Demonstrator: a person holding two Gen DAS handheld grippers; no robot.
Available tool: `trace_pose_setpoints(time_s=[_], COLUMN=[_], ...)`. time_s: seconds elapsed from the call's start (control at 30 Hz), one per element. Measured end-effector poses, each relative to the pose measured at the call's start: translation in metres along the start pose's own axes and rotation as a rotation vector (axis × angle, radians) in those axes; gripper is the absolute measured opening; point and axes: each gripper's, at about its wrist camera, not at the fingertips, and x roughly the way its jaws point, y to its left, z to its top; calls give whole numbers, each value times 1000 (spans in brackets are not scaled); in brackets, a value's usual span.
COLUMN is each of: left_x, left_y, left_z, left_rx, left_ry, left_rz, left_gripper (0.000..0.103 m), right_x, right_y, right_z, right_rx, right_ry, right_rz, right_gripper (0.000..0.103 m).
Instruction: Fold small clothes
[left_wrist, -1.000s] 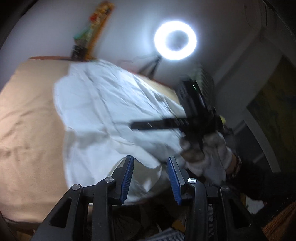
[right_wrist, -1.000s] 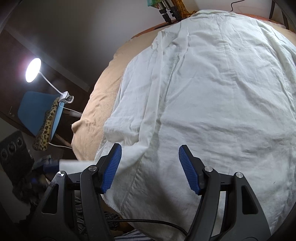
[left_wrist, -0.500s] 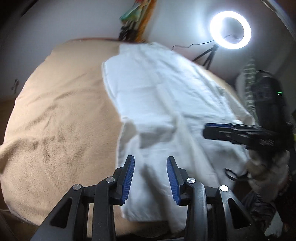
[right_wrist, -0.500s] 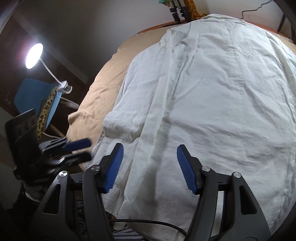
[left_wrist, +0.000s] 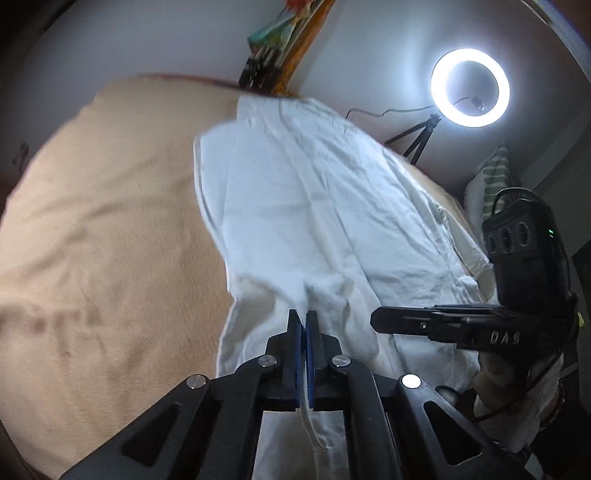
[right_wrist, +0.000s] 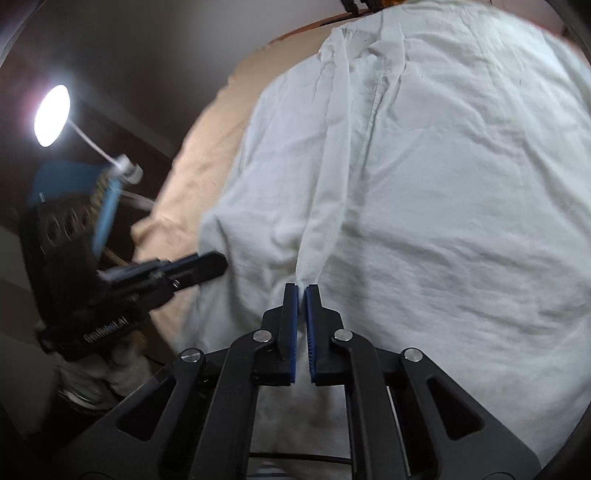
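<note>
Shirt (left_wrist: 317, 229) lay spread on tan blanket (left_wrist: 103, 236). Left gripper (left_wrist: 302, 325) and right gripper (right_wrist: 301, 295) each clamped near hem. Risk: thin pinches slipping, uneven lift skewing fold.

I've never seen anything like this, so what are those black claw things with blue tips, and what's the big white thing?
Those claws are grabbers. A person holds one in each hand, and each carries a small camera looking along its fingers, so there is one picture per hand. The left gripper and the right gripper are both pinched shut on the near edge of a white garment, which lies spread over a tan blanket. Each camera also catches the other grabber off to the side. The bright circle is a ring light, and the other picture shows a desk lamp.
</note>
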Motion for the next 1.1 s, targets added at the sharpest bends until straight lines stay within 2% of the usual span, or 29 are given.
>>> trace_pose_setpoints(time_s=[0.03, 0.1, 0.27, 0.33, 0.37, 0.4, 0.5, 0.6, 0.67, 0.73, 0.83, 0.9, 1.0, 1.1], left_x=[-6, -14, -6, -9, -12, -18, -34, -34, -27, -21, -20, -19, -18, -17], left_y=[-3, -3, 7, 9, 9, 8, 11, 16, 16, 13, 7, 7, 9, 14], left_z=[3, 8, 2, -6, -10, -15, -34, -56, -67, -77, -83, -86, -85, -84], left_rx=[15, 25, 22, 25, 33, 40, 24, -14, -27, -35, -26, -31, -9, -20], left_ry=[-20, -49, -26, -11, -17, -29, -56, -34, -6, -3, -45, -52, -50, -53], left_rz=[15, 45, 107, 110, 129, 153, 180, 179, 157, 141, 149, 139, 141, 113], left_gripper=[0, 0, 0, 17, 35, 42, 54, 54, 53, 53, 51, 36, 25, 17], right_x=[-3, -4, 14, 14, 11, 7, -16, -43, -51, -54, -38, -20, 16, 57], right_y=[-2, -5, -3, 7, 12, 18, 38, 61, 79, 95, 117, 125, 130, 130], right_z=[2, 3, -5, -9, -10, -12, -11, 3, 22, 42, 72, 89, 117, 138], right_rx=[25, 38, -20, -79, -110, -144, -224, -283, -313, -337, -364, -353, -333, -329], right_ry=[-14, -31, 19, 25, 28, 27, -14, -71, -99, -110, -81, -55, -15, 8], right_rz=[38, 32, -141, -193, -219, -239, -266, -249, -248, -259, -252, -253, -259, -321], right_gripper=[5, 5, 5, 5, 5, 6, 8, 20, 36, 36, 36, 36, 36, 36])
